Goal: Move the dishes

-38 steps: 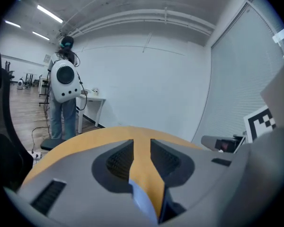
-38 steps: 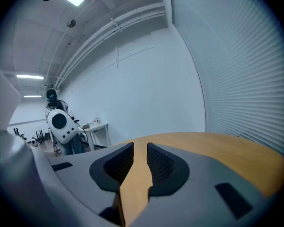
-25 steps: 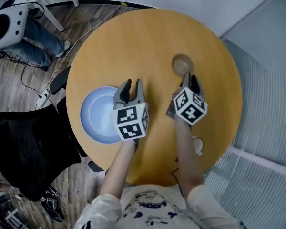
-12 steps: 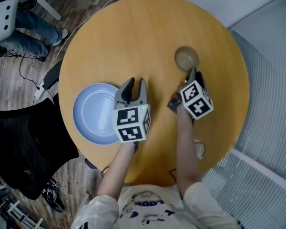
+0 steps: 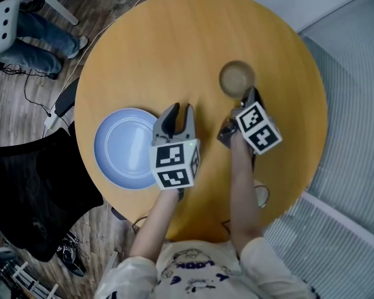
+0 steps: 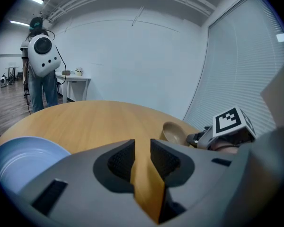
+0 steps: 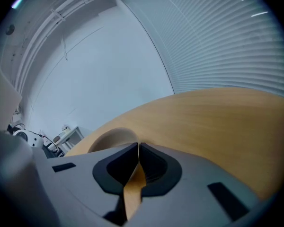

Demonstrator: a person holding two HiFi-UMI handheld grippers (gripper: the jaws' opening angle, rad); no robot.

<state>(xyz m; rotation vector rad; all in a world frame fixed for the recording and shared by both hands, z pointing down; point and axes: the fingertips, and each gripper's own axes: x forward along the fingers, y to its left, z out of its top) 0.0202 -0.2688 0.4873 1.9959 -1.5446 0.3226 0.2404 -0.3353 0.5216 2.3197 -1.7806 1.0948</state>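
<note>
A tan bowl [image 5: 237,78] stands on the round wooden table [image 5: 174,48], right of its middle. My right gripper [image 5: 250,93] meets the bowl at its near right rim. In the right gripper view the right gripper [image 7: 137,148] has its jaws closed together on that rim, and the bowl [image 7: 111,138] curves away to the left. A pale blue plate [image 5: 124,148] lies flat at the table's left edge. My left gripper [image 5: 181,109] hovers just right of the plate, open by a narrow gap with only table showing between the fingers [image 6: 120,160]. The plate [image 6: 19,157] shows at lower left.
A black office chair [image 5: 31,185] stands beside the table's left edge. Someone in jeans [image 5: 31,36] stands on the wood floor at upper left, with cables nearby. A small white object [image 5: 260,192] sits at the table's near edge. Slatted blinds [image 6: 236,70] line the right side.
The bowl has shifted slightly left on the table with the right gripper at its rim. The left gripper has barely moved. The head view drifted a little.
</note>
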